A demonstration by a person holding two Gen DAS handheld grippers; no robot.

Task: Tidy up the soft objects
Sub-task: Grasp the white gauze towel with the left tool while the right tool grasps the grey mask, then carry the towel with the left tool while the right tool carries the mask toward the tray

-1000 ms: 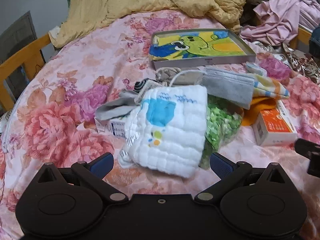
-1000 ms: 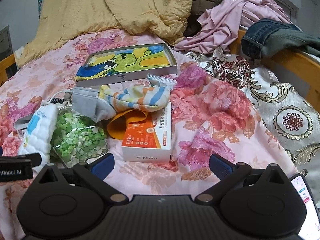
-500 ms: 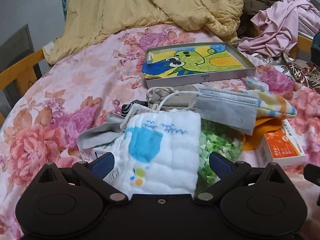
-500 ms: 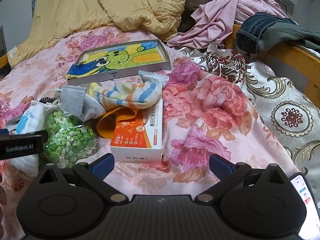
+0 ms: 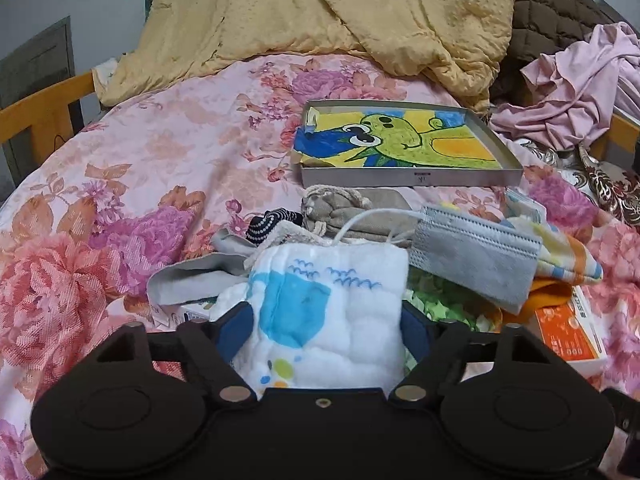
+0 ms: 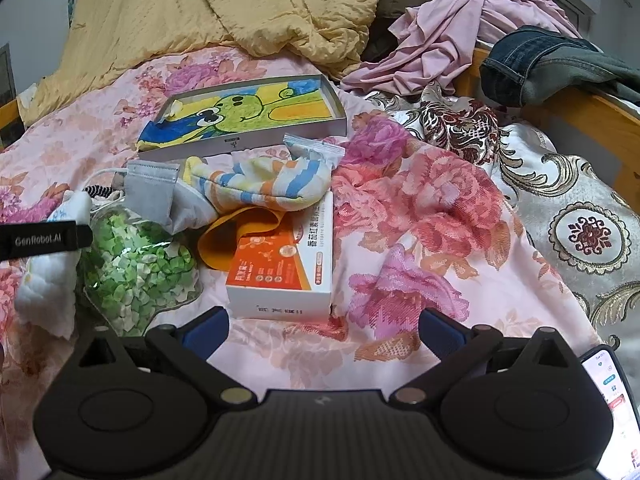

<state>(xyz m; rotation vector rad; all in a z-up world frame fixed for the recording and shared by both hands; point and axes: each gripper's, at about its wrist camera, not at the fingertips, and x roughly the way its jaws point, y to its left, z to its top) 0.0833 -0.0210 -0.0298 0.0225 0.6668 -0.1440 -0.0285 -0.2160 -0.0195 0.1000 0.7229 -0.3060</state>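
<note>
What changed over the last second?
The left gripper advanced onto the white quilted cloth and its fingers closed in against the cloth's sides. The right gripper stayed open, empty, drifting slightly. The orange box, grey mask and picture tray stayed put.

Both wrist cams sit low over the bed, facing the headboard; both catch the picture tray (image 5: 408, 178) (image 6: 280, 138).
</note>
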